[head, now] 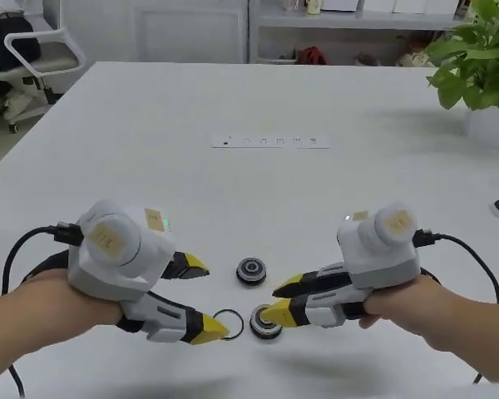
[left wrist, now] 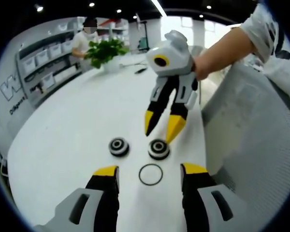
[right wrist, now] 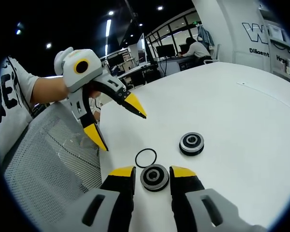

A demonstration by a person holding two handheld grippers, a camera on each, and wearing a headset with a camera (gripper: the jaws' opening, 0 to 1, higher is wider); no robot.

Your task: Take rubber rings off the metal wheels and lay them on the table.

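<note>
On the white table [head: 150,150] a thin black rubber ring [head: 227,322] lies flat near the front edge, its opening facing straight up. Being round, it has no long axis. The left gripper [head: 205,298], white-bodied with black, yellow-tipped jaws, comes in from the left with its jaws spread wide. In the left gripper view the ring [left wrist: 151,174] sits on the tabletop between the two tips, gripped by neither. In the head view it lies just beside the nearer tip. Directly right of the ring is the near metal wheel [head: 266,322], a small silver disc with a dark hub, lying on its side with the bore pointing up. The right gripper [head: 273,302] reaches in from the right with a narrow gap between its jaws. In the right gripper view the two tips flank this wheel [right wrist: 154,177] closely, though a firm clamp cannot be made out. The far metal wheel [head: 251,270], also flat with its bore up, rests a little farther back, apart from both grippers. Farther across the table are a flush white socket strip [head: 270,141] and a green potted plant [head: 474,58] at the far right.
</note>
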